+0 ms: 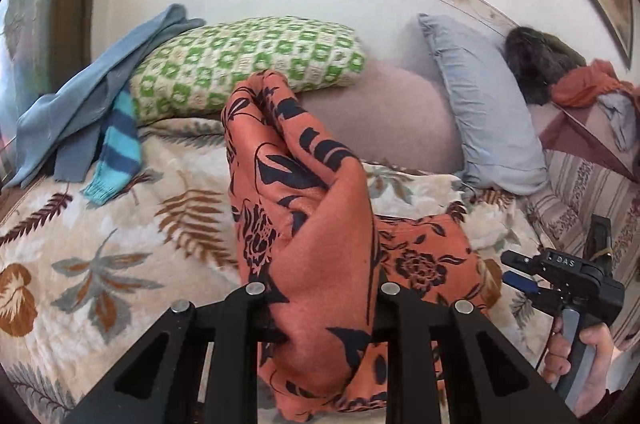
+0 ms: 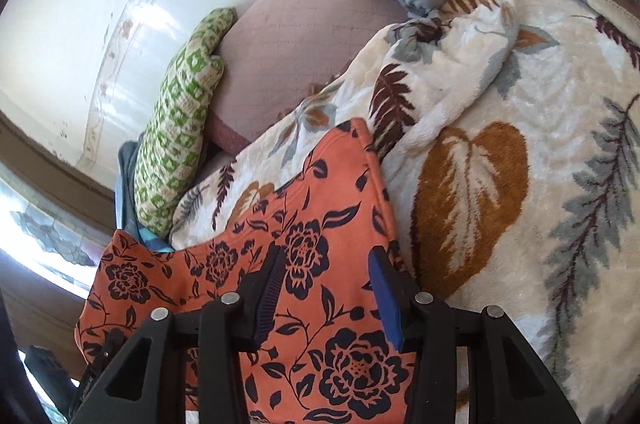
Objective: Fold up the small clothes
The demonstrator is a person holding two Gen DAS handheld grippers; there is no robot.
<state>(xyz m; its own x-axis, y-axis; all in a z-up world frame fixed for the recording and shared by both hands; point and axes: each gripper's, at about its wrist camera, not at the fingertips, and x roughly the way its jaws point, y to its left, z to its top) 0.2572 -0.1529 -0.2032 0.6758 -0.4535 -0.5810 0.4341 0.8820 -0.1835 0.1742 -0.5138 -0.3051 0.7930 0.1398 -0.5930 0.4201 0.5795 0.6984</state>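
An orange cloth with a black flower print (image 1: 320, 224) is bunched up between the fingers of my left gripper (image 1: 320, 292), which is shut on it and lifts part of it off the bed. The fingertips are hidden by the fabric. The rest of the cloth (image 2: 320, 244) lies flat on the leaf-print blanket (image 2: 520, 144). My right gripper (image 2: 332, 288) is open just above the flat part, with its blue pads (image 2: 386, 300) apart and nothing between them. It also shows in the left wrist view (image 1: 560, 276) at the right, held by a hand.
A green checked pillow (image 1: 248, 64), a mauve cushion (image 1: 384, 120) and a pale blue pillow (image 1: 480, 104) lie along the wall. Blue clothes and a striped knit sleeve (image 1: 116, 148) lie at the left. Orange and grey clothes (image 1: 588, 88) are piled at the right.
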